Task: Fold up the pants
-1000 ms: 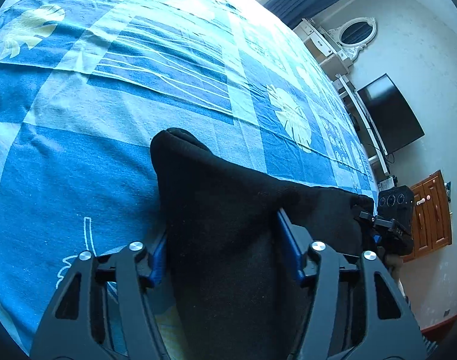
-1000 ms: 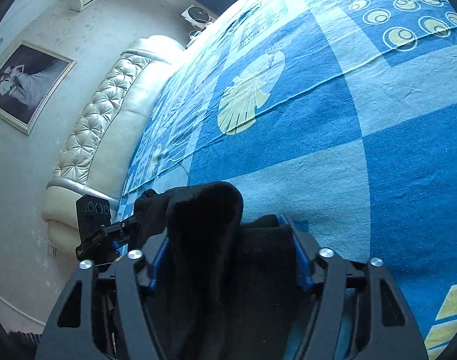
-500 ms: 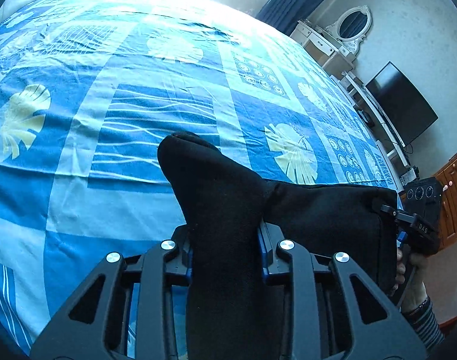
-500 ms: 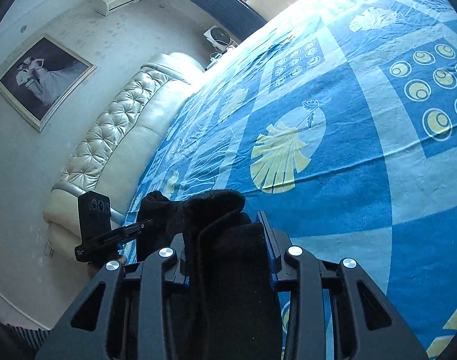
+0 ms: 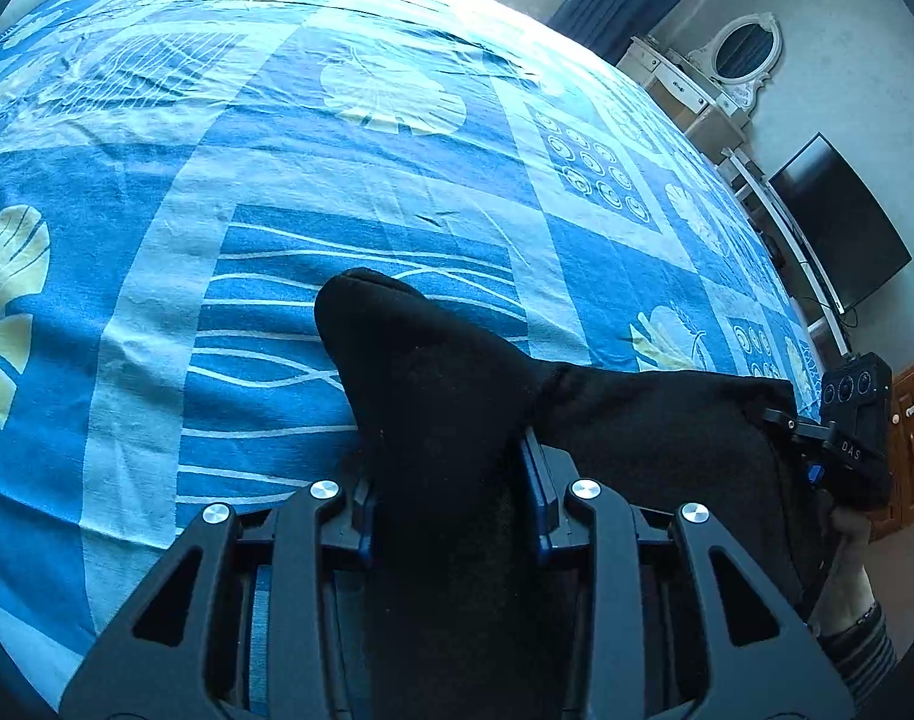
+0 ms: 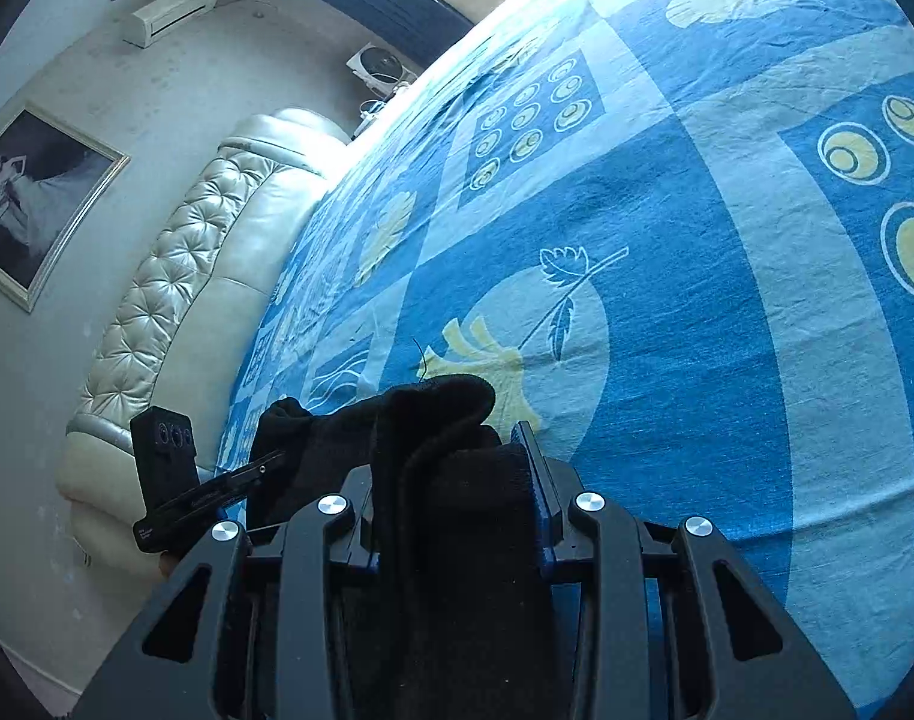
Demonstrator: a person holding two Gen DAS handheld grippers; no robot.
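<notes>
The black pants (image 5: 457, 420) are held up above the blue patterned bedspread (image 5: 337, 180), stretched between my two grippers. My left gripper (image 5: 451, 486) is shut on one bunched end, which sticks out past the fingers. The cloth runs right to the other gripper (image 5: 841, 444), seen at the right edge. In the right wrist view my right gripper (image 6: 457, 480) is shut on the other bunched end of the pants (image 6: 445, 420); the left gripper (image 6: 175, 480) shows at lower left. The lower part of the pants is hidden under the grippers.
The bedspread (image 6: 697, 240) fills both views. A cream tufted headboard (image 6: 187, 276) and a framed picture (image 6: 31, 192) stand left in the right wrist view. A dresser with oval mirror (image 5: 739, 54), a black TV (image 5: 841, 222) and a wooden cabinet (image 5: 913, 420) stand beyond the bed.
Both grippers have closed from open onto the black pants and risen, tilting so that more of the bed and room shows.
</notes>
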